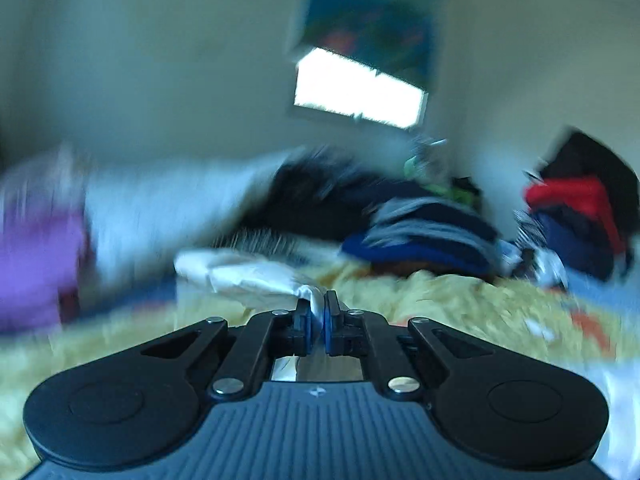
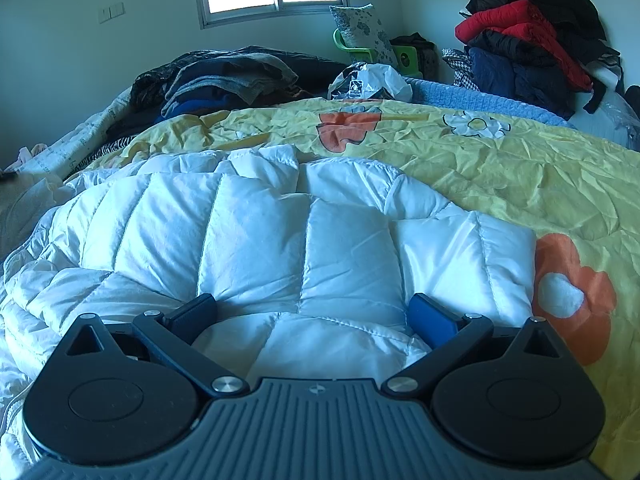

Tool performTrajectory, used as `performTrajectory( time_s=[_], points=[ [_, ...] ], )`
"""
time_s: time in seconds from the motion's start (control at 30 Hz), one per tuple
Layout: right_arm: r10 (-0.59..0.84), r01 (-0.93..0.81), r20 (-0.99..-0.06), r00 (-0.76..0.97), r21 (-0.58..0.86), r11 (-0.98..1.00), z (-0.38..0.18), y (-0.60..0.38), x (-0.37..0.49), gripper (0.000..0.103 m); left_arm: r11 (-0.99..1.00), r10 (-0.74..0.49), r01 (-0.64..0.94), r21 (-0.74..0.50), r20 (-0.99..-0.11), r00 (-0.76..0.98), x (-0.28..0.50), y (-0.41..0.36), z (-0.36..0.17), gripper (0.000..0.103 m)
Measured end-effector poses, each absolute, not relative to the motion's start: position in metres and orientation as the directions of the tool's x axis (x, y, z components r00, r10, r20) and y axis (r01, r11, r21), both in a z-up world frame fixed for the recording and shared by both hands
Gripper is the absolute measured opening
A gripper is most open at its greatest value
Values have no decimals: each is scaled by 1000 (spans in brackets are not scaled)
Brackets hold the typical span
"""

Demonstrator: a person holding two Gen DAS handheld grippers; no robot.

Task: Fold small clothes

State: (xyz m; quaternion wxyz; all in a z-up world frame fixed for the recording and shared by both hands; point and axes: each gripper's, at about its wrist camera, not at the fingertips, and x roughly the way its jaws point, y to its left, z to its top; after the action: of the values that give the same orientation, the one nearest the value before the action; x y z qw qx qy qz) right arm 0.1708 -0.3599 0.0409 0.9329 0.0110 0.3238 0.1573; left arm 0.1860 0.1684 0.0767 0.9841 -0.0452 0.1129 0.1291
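- The left gripper [image 1: 319,312] is pinching a fold of white fabric between its blue pads [image 1: 305,322], which are pressing together on it; that view is badly blurred.
- From that pinch, the white cloth is trailing toward 10 o'clock across the yellow bedspread [image 1: 460,304]. Whether it is an edge of the white puffer jacket [image 2: 256,240] I cannot tell for sure.
- The right gripper [image 2: 314,316] is standing wide apart, its dark pads [image 2: 432,320] resting on the jacket's quilted panels and clamping nothing.
- The jacket is lying flat across the near half of the bed in the right wrist view, filling the frame from 9 o'clock to the centre. Its right edge is running straight just beside an orange flower print [image 2: 572,292] at 3 o'clock.
- Its far edge is bunching near the centre, at 12 o'clock from the right gripper.
- Open bedspread is lying beyond the jacket toward 1 and 2 o'clock, wrinkled but free of clothes.
- A heap of dark clothes [image 2: 224,76] is sitting at 11 o'clock along the far side of the bed, with a plastic bag [image 2: 368,80] near 12 o'clock.
- A stack of red and black coats [image 2: 528,40] is crowding the corner at 1 o'clock, well apart from the jacket.
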Motion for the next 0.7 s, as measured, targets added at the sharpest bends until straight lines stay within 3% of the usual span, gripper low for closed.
performTrajectory(
  time_s=[0.1, 0.23, 0.5, 0.63, 0.7],
  points=[
    [299, -285, -601, 741, 121, 951, 41, -359, 170, 100, 984, 174, -163, 67, -231, 957, 165, 117, 65, 6],
    [294, -282, -601, 743, 117, 952, 41, -358, 170, 100, 996, 90, -90, 16, -281, 955, 150, 83, 38, 6],
    [281, -280, -607, 743, 100, 955, 40, -355, 170, 100, 963, -35, -80, -257, -413, 910, 167, 117, 16, 6],
    [213, -228, -632, 745, 58, 972, 62, -344, 169, 99, 934, -61, -84, -346, -390, 919, 161, 131, 11, 6],
    [269, -231, -557, 786, 139, 963, 89, -338, 157, 98, 935, -69, -75, -348, -383, 921, 161, 131, 11, 6]
  ],
)
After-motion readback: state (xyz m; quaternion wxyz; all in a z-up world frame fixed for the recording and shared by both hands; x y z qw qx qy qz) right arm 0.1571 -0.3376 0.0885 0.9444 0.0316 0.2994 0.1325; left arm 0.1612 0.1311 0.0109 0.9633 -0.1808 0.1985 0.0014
